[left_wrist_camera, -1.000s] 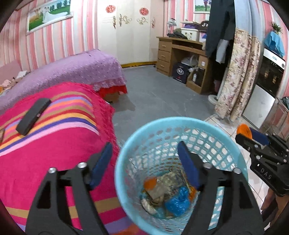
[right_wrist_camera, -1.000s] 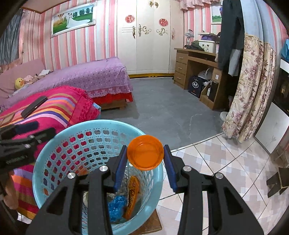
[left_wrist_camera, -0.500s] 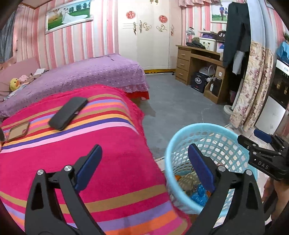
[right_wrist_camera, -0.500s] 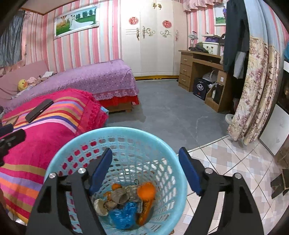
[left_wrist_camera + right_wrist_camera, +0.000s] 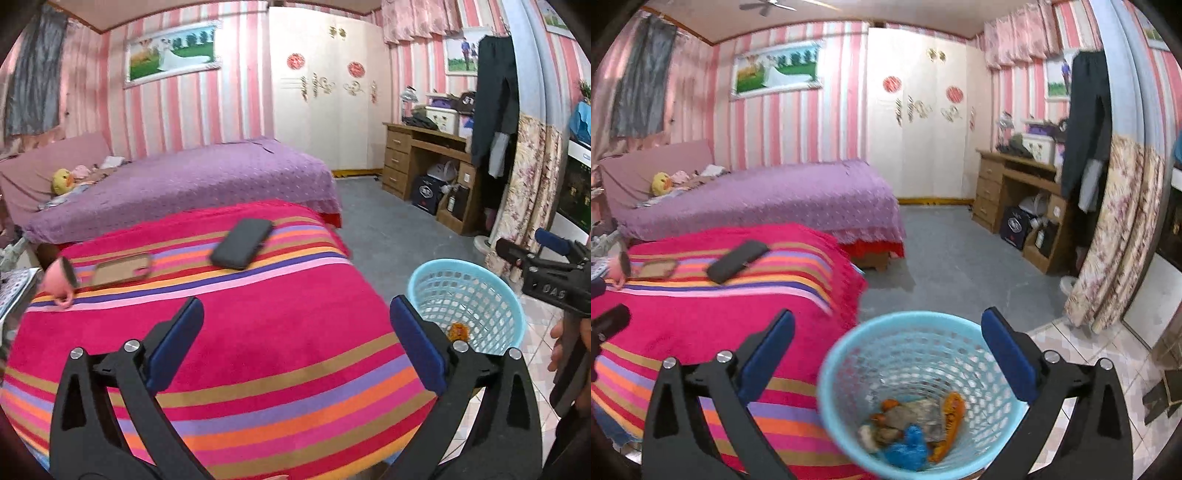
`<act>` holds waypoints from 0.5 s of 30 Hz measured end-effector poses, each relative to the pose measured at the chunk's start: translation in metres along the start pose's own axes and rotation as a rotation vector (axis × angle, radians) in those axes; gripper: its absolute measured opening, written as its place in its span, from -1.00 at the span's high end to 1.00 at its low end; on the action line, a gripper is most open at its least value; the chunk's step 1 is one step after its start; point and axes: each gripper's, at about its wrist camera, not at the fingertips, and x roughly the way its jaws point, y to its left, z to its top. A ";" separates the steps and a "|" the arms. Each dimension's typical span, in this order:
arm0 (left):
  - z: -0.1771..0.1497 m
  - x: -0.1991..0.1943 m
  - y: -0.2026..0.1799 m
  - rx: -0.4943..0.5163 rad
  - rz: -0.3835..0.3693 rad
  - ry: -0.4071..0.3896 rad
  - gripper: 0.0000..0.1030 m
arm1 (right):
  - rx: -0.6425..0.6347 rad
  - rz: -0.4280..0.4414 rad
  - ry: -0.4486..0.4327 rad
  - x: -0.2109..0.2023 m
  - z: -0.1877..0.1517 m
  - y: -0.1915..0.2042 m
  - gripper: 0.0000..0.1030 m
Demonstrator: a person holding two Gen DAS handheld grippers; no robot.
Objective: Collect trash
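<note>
Blue basket (image 5: 923,398) sits lower centre; both grippers (image 5: 295,347) (image 5: 886,350), just released and empty, could knock it over.

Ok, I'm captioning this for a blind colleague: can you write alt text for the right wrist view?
The open, empty right gripper hangs over a light blue basket with wrappers at its bottom. Left of it is a striped red blanket with a dark phone on it, and a purple bed stands behind.
</note>
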 end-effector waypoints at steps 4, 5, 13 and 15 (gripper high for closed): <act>-0.015 -0.028 0.031 -0.026 0.015 -0.012 -0.89 | 0.026 0.052 -0.007 -0.031 -0.004 0.035 -0.91; -0.019 -0.033 0.036 -0.028 0.024 -0.016 -0.89 | 0.035 0.066 -0.003 -0.034 -0.007 0.040 -0.91; -0.051 -0.038 0.067 -0.045 0.076 -0.034 -0.89 | -0.029 0.061 -0.004 -0.048 -0.051 0.100 -0.91; -0.055 -0.034 0.072 -0.059 0.066 -0.031 -0.89 | -0.055 0.066 -0.014 -0.051 -0.055 0.110 -0.91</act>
